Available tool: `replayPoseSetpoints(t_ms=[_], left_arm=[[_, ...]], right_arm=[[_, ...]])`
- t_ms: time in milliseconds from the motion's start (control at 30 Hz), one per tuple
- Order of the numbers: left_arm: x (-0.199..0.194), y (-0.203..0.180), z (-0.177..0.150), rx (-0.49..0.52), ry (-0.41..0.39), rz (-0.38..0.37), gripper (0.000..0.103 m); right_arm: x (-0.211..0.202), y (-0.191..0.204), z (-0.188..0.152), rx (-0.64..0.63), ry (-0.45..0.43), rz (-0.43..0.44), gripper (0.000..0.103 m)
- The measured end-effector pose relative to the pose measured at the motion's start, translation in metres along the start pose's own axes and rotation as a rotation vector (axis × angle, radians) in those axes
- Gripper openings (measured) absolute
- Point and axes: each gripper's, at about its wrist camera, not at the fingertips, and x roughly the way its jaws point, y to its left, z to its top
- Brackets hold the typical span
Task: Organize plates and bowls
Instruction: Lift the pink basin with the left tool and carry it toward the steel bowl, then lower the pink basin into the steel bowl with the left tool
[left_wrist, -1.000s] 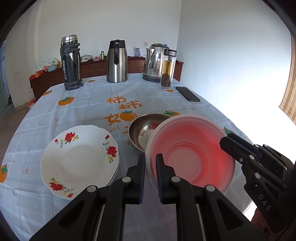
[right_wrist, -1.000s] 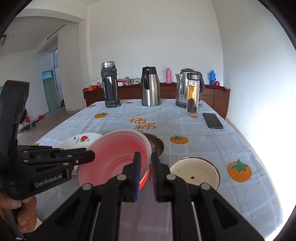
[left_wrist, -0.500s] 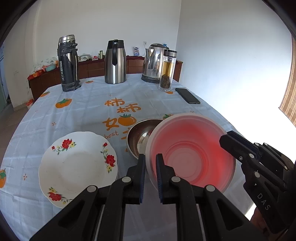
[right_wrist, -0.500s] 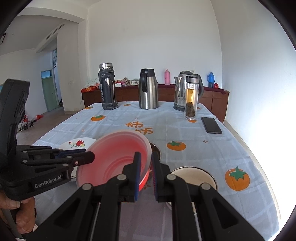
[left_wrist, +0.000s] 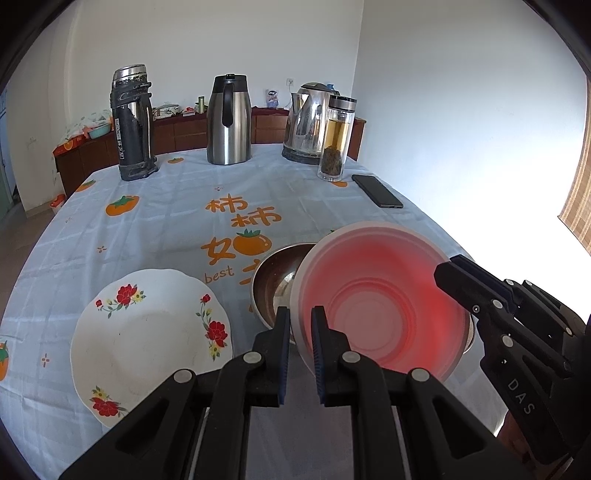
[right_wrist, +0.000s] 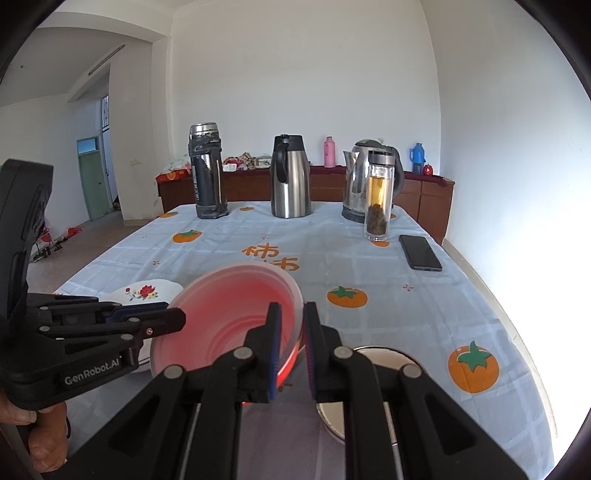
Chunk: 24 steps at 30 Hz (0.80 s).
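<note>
Both tongs pinch the red bowl (left_wrist: 380, 306) by its rim: left gripper (left_wrist: 300, 328) on the near-left edge, right gripper (right_wrist: 291, 328) on the opposite edge. Bowl held tilted in the air above the steel bowl (left_wrist: 277, 280). Floral plate (left_wrist: 147, 339) lies on the tablecloth (left_wrist: 177, 221) to the left; a white enamel bowl (right_wrist: 384, 356) sits under the right gripper.

bowl (left_wrist: 380, 302) held above metal bowl (left_wrist: 275, 280); plate (left_wrist: 147, 343) left of both; flasks, kettle (left_wrist: 308, 122) at table's (left_wrist: 166, 221) far edge; phone (left_wrist: 376, 190) far right
</note>
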Motion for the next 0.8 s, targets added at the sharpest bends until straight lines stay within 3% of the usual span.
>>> replayPoseSetpoints(t_ms=[800], left_arm=[[0.028,0.008,0.032,0.004,0.014,0.014,0.013]], right_arm=[[0.051,-0.012,0.008,0.028,0.097,-0.023,0.014]])
